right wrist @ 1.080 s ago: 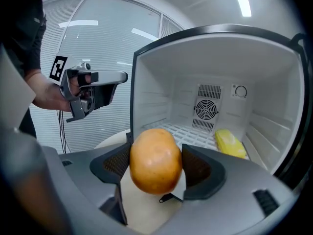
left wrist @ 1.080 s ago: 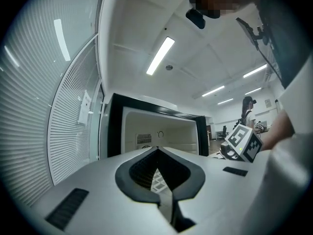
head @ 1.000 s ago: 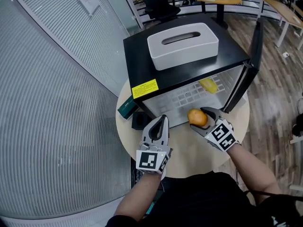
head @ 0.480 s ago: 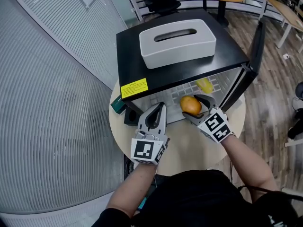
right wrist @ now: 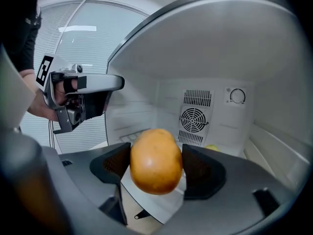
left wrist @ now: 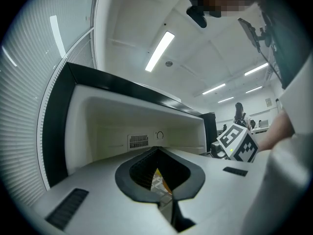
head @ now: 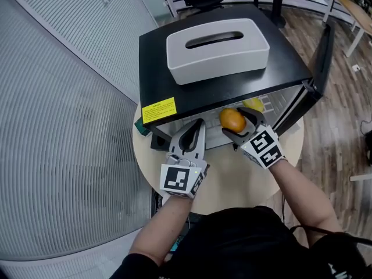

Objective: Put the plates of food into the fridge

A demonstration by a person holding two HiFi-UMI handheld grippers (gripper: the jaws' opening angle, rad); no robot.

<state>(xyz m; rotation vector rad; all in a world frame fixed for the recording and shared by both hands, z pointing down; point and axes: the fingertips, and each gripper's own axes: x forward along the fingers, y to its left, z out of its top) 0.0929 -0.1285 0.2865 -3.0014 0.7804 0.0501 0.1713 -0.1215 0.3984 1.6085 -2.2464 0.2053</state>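
Over the round table point(head: 232, 185), we hold the left gripper point(head: 196, 127) clenched on nothing, level at the left of the fridge mouth. Just to its right, the right gripper point(head: 234, 122) grasps a round orange-yellow fruit point(right wrist: 156, 160) between its pads, right at the mouth of the open black fridge point(head: 174, 80); no plate shows under it. To do this step well, we judge, we should carry the fruit in low under the top edge. It may roll, so it should rest on the white shelf point(head: 214, 133) before we let go, clear of the yellow item point(head: 254, 104) lying farther in at the right. A white box point(head: 218, 42) sits on the fridge top.
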